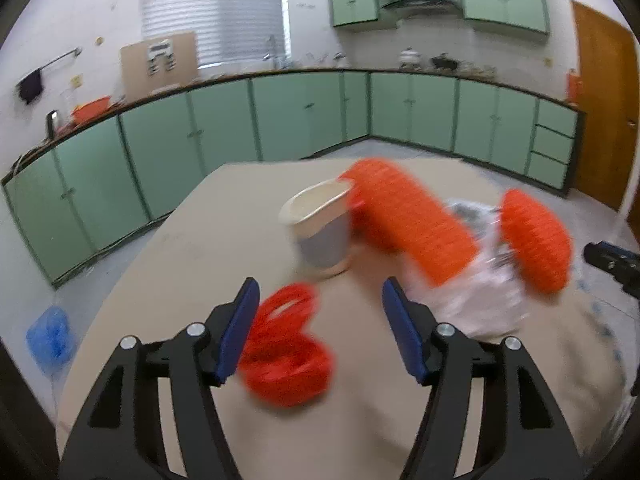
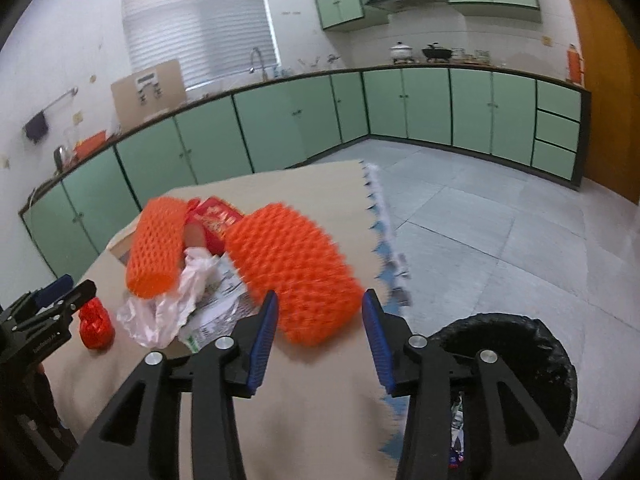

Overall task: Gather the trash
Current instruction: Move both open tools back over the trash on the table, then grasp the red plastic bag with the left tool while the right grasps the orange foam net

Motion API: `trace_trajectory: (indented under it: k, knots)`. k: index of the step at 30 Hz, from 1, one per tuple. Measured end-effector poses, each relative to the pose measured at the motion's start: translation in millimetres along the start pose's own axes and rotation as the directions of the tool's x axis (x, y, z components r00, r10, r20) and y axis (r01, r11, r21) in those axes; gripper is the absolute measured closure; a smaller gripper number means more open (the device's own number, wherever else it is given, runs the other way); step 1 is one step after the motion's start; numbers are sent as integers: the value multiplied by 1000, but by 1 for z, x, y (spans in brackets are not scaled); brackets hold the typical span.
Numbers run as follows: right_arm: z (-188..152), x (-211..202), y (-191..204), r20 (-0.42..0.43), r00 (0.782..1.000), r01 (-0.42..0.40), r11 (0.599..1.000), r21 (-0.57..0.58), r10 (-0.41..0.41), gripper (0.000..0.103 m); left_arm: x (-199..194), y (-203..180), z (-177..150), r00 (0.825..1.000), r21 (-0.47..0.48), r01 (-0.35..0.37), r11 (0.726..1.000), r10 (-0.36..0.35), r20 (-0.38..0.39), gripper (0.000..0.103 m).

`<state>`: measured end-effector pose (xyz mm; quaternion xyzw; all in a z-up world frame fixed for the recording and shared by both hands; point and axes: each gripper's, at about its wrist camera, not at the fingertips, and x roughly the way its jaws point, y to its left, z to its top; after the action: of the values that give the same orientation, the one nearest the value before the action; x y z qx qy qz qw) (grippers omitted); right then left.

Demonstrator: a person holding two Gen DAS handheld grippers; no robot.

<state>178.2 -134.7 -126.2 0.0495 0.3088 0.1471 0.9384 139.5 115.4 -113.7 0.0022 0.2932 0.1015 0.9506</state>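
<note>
In the left wrist view my left gripper (image 1: pixel 320 286) stands open over a beige table (image 1: pixel 200 240). A crumpled red wrapper (image 1: pixel 286 356) lies under it, close to the left finger. Beyond are a pale paper cup (image 1: pixel 320 228), two orange foam nets (image 1: pixel 408 220) (image 1: pixel 536 240) and a white plastic bag (image 1: pixel 480 292). In the right wrist view my right gripper (image 2: pixel 320 298) is open, and the near end of an orange foam net (image 2: pixel 296 268) sits between its tips, unpressed. A second net (image 2: pixel 158 244), a red packet (image 2: pixel 216 220) and the plastic bag (image 2: pixel 160 312) lie further left.
A round bin lined with a black bag (image 2: pixel 520 356) stands on the floor by the table's right edge, some trash inside. The left gripper (image 2: pixel 52 296) shows at the left edge, beside the red wrapper (image 2: pixel 94 326). Green kitchen cabinets (image 2: pixel 280 128) line the walls.
</note>
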Motion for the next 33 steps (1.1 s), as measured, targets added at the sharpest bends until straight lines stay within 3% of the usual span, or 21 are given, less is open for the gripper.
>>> trace_trajectory:
  k: [13, 17, 24, 33]
  knots:
    - [-8, 7, 23, -23, 999, 38, 997, -60, -40, 49, 35, 29, -22, 989, -85, 13, 996, -25, -148, 31]
    - [-9, 8, 23, -24, 999, 46, 997, -65, -48, 49, 43, 34, -27, 983, -123, 31, 992, -52, -174, 46]
    - [-9, 8, 23, -22, 999, 45, 997, -62, -46, 49, 39, 33, -28, 988, -138, 25, 990, -45, -145, 58]
    - [-5, 13, 15, -19, 999, 49, 998, -30, -49, 49, 15, 20, -3, 997, -129, 59, 990, -64, -36, 60]
